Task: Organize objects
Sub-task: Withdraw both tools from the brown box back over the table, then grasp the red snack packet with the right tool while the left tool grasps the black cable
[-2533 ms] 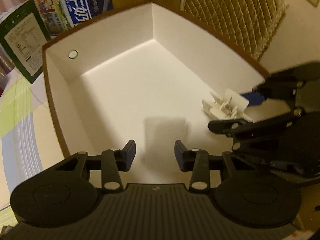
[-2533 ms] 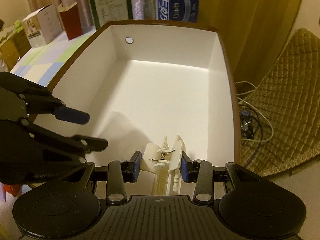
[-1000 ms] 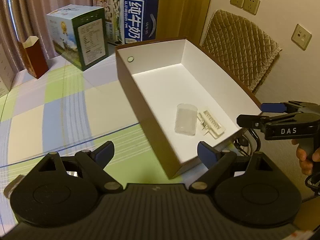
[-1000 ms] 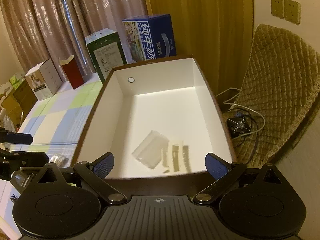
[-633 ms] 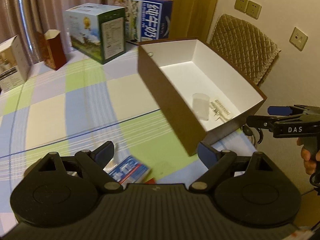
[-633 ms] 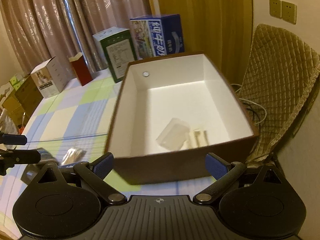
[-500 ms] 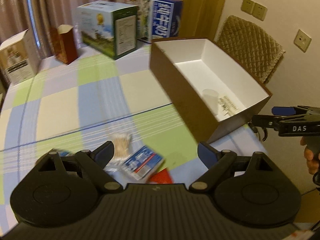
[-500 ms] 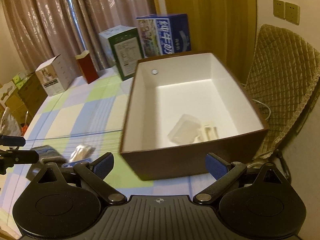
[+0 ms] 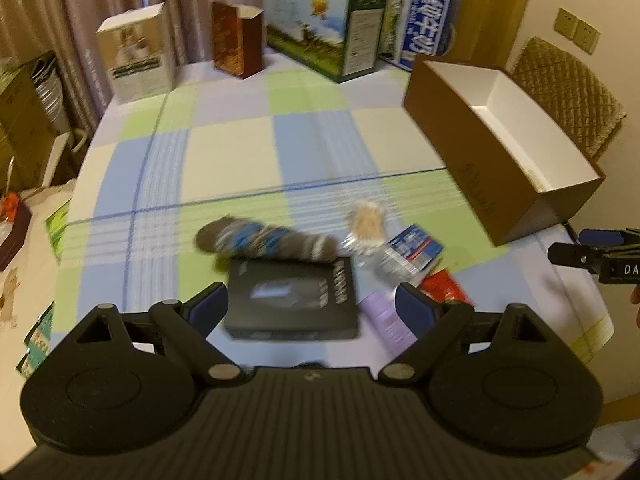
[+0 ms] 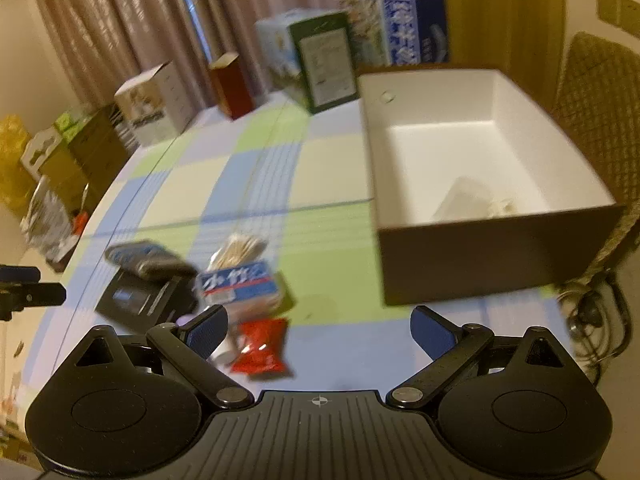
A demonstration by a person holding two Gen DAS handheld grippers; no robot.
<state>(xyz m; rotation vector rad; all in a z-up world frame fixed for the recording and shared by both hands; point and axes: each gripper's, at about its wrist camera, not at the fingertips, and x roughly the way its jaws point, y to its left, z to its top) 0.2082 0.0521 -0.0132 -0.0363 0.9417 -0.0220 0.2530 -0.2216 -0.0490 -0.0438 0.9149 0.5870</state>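
Left wrist, change: a second before, this view was filled by the brown box (image 9: 496, 148) with a clear cup and a white clip inside; it had since swung across the table to the loose pile, so the box sat far right. I judged that drop-off finished and a new pick under way.
Left wrist, gripper: the left gripper (image 9: 311, 308) hung spread wide and empty above the black box (image 9: 292, 300), which showed between the fingers but untouched.
Left wrist, pile: a patterned sock (image 9: 264, 240), soft and limp, lay just behind the black box; a clear bag of cotton swabs (image 9: 366, 222), a blue-and-white packet (image 9: 414, 250), a red sachet (image 9: 444, 286) and a lilac card (image 9: 386, 314) lay close together to its right (all motion-blurred).
Left wrist, surface: the checked tablecloth (image 9: 224, 152) was flat, in pale green, blue and cream.

Right wrist, change: the right gripper (image 10: 319, 326) had likewise pulled back from the box, and the pile had entered its lower left.
Right wrist, gripper: spread apart, holding nothing; the red sachet (image 10: 262, 346) was glossy and crinkled beside its left finger.
Right wrist, box: rigid card, brown outside, matt white inside (image 10: 452, 136), holding a pale translucent cup (image 10: 460, 200) on its side and something small and white beside it.
Right wrist, remaining: the sock, black box and packets were still outside the box.
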